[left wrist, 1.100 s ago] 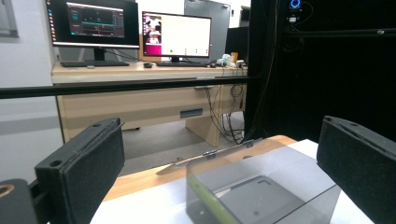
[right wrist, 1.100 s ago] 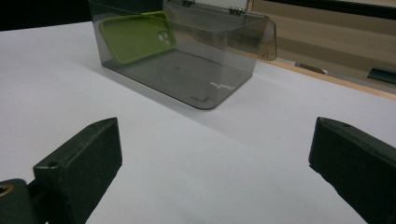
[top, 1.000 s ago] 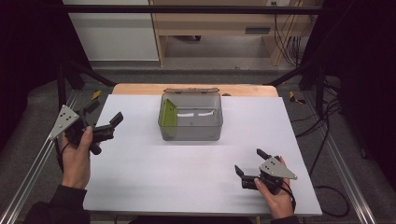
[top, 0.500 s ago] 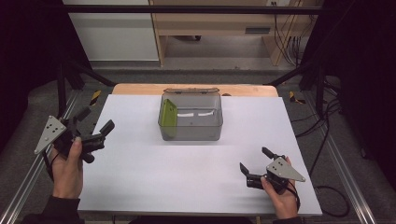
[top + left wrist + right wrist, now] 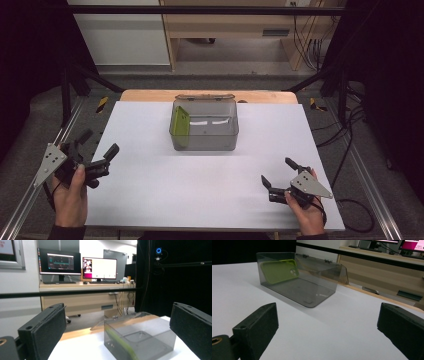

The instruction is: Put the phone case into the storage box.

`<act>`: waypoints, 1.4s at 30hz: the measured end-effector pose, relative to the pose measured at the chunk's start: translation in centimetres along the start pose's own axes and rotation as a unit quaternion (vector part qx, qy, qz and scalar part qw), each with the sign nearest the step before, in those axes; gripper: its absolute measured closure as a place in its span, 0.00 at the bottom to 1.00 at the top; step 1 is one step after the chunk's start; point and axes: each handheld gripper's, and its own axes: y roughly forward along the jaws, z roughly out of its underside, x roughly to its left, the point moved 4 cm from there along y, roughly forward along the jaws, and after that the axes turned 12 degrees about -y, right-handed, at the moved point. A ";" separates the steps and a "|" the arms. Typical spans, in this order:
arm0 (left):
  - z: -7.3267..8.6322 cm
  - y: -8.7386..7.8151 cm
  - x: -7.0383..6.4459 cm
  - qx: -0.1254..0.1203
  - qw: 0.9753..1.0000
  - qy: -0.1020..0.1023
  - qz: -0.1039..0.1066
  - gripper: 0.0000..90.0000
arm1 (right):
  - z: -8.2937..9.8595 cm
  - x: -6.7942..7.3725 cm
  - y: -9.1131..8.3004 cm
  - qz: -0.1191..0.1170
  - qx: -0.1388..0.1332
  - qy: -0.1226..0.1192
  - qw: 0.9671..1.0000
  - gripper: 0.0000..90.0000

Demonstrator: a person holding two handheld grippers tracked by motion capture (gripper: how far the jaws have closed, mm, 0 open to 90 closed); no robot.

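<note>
A clear grey plastic box (image 5: 210,141) stands at the back middle of the white table (image 5: 160,195), its lid hinged open behind it. Inside, a green phone case (image 5: 179,125) leans upright against the box's left wall. My left gripper (image 5: 100,141) hovers open over the table's left edge, well left of the box, jaws aimed toward it. In the left gripper view the box (image 5: 150,340) and the case (image 5: 122,346) appear between the wide jaws. My right gripper (image 5: 276,170) is open near the front right, and its view takes in the box (image 5: 312,290) and case (image 5: 279,271).
Aluminium rails (image 5: 22,205) run along both sides of the table. A black frame bar (image 5: 200,10) crosses above the far end. Behind it stands a wooden desk (image 5: 82,300) with monitors (image 5: 100,267). Cables (image 5: 350,130) lie on the floor at the right.
My left gripper has drawn back toward the person and outward to the table's left edge. The right gripper has drifted slightly right and nearer. Both stayed open; the box has not moved.
</note>
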 end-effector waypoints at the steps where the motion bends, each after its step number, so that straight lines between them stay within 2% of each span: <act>1: 0.4 -0.1 0.1 0.003 1.000 0.002 0.000 0.01 | 0.1 0.0 0.0 0.000 -0.001 0.000 1.000 0.04; 4: 1.7 -0.5 0.3 0.007 1.000 -0.007 0.000 0.00 | 0.1 0.3 0.1 -0.010 0.001 -0.005 1.000 0.04; 7: 2.6 -0.8 0.4 0.016 1.000 -0.003 0.000 0.00 | 0.1 0.6 0.3 -0.013 0.001 -0.005 1.000 0.04; 10: 3.3 -1.1 0.5 0.020 1.000 -0.009 0.002 0.00 | 0.1 0.8 0.3 -0.018 0.003 -0.004 1.000 0.04; 13: 3.6 -1.3 0.5 0.021 1.000 -0.005 0.002 0.00 | 0.2 0.9 0.4 -0.020 0.005 -0.001 1.000 0.04; 15: 3.9 -1.5 0.5 0.023 1.000 -0.012 0.003 0.00 | 0.2 1.0 0.4 -0.020 0.004 0.000 1.000 0.04; 17: 4.2 -1.7 0.4 0.025 1.000 -0.004 0.002 0.00 | 0.2 1.0 0.4 -0.021 0.004 -0.001 1.000 0.04; 19: 4.5 -1.9 0.4 0.025 1.000 -0.010 0.003 0.00 | 0.1 1.0 0.4 -0.021 0.003 -0.002 1.000 0.04; 22: 4.7 -1.9 0.2 0.032 0.999 -0.004 0.008 0.01 | 0.2 0.9 0.4 -0.019 0.004 0.003 1.000 0.04; 25: 5.0 -1.9 -0.2 0.033 0.999 -0.010 0.016 0.01 | 0.2 1.0 0.4 -0.019 0.002 0.003 1.000 0.04; 27: 5.2 -1.8 -0.4 0.039 0.999 -0.002 0.022 0.01 | 0.2 1.0 0.4 -0.020 0.004 0.004 1.000 0.04; 30: 5.5 -1.7 -0.7 0.041 0.999 -0.006 0.027 0.01 | 0.2 1.1 0.5 -0.022 0.003 0.000 1.000 0.04; 32: 5.8 -1.6 -0.9 0.049 0.998 0.005 0.029 0.01 | 0.1 1.2 0.6 -0.023 0.005 -0.001 1.000 0.04; 35: 6.2 -1.6 -1.0 0.054 0.998 0.006 0.030 0.01 | 0.1 1.2 0.5 -0.022 0.005 -0.002 1.000 0.04; 42: 7.3 -1.2 -1.1 0.059 0.998 -0.007 0.032 0.01 | 0.1 1.3 0.6 -0.023 0.005 -0.006 1.000 0.04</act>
